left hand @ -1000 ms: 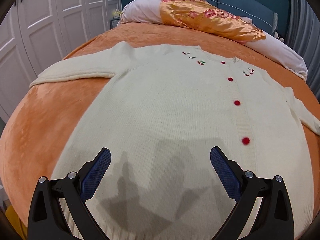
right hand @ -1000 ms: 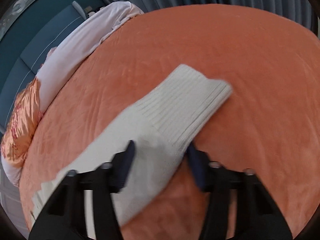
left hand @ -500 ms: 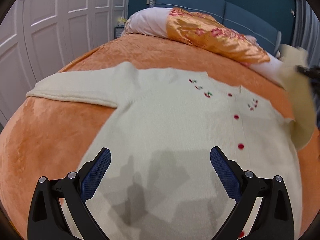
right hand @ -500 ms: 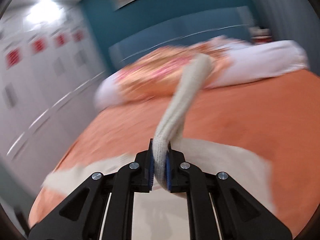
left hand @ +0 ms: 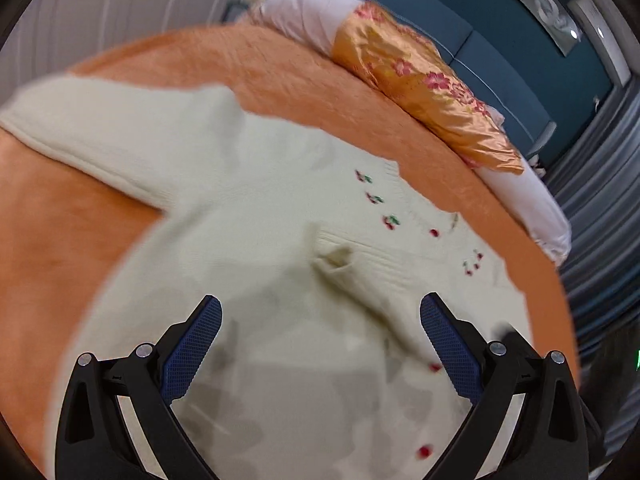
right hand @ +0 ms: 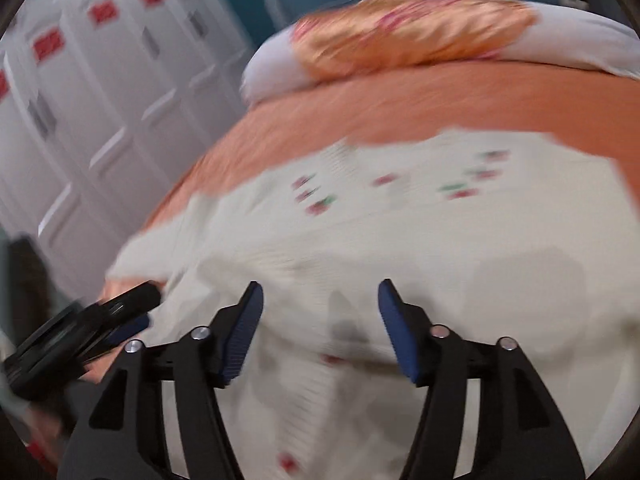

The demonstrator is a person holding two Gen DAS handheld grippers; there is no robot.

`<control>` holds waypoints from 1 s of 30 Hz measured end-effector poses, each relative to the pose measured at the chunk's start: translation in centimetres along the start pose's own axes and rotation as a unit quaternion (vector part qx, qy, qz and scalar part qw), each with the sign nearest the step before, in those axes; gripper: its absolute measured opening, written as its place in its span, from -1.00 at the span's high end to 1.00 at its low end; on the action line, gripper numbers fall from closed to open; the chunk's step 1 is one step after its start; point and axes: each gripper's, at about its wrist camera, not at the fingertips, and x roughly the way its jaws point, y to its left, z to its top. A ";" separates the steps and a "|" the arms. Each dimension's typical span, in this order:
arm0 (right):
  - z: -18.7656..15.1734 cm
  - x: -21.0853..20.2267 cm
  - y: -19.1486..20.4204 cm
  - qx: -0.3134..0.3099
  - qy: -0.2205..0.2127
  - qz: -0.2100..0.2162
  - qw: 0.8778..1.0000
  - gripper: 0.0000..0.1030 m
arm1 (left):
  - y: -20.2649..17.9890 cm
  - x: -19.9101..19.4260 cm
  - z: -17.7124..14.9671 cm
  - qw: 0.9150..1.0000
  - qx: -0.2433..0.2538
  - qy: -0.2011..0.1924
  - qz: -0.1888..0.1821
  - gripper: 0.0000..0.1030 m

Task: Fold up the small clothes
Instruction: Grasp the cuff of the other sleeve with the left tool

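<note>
A cream knit cardigan (left hand: 240, 248) with red buttons and small cherry embroidery lies flat on the orange bed; it also shows in the right wrist view (right hand: 440, 248). Its right sleeve (left hand: 360, 276) lies folded across the chest, cuff near the middle. Its left sleeve (left hand: 100, 128) stretches out to the left. My left gripper (left hand: 320, 340) is open and empty above the lower body of the cardigan. My right gripper (right hand: 320, 316) is open and empty above the cardigan. The left gripper's black frame (right hand: 80, 328) shows at the left of the right wrist view.
The orange bedspread (left hand: 72, 248) surrounds the cardigan. White pillows (left hand: 304, 16) and an orange floral cushion (left hand: 420, 80) lie at the head of the bed. White wardrobe doors (right hand: 80, 100) stand on the left, grey curtains (left hand: 600, 184) on the right.
My right gripper carried the right sleeve over the cardigan, opened and let it go; the sleeve now lies across the chest. My left gripper tilted and stayed open.
</note>
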 end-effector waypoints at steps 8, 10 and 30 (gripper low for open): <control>-2.6 -5.5 -11.5 0.130 -0.012 -0.052 0.990 -0.20 | -1.7 4.6 0.0 0.997 -0.048 0.046 -0.039 -0.47; -3.0 -5.9 -12.2 0.146 -0.010 -0.037 0.988 -0.20 | -2.5 5.0 0.4 0.995 -0.037 0.058 -0.070 0.27; -1.0 -0.8 -10.5 0.142 -0.006 -0.019 0.990 -0.02 | -1.1 8.3 6.1 0.997 0.072 0.014 0.025 0.85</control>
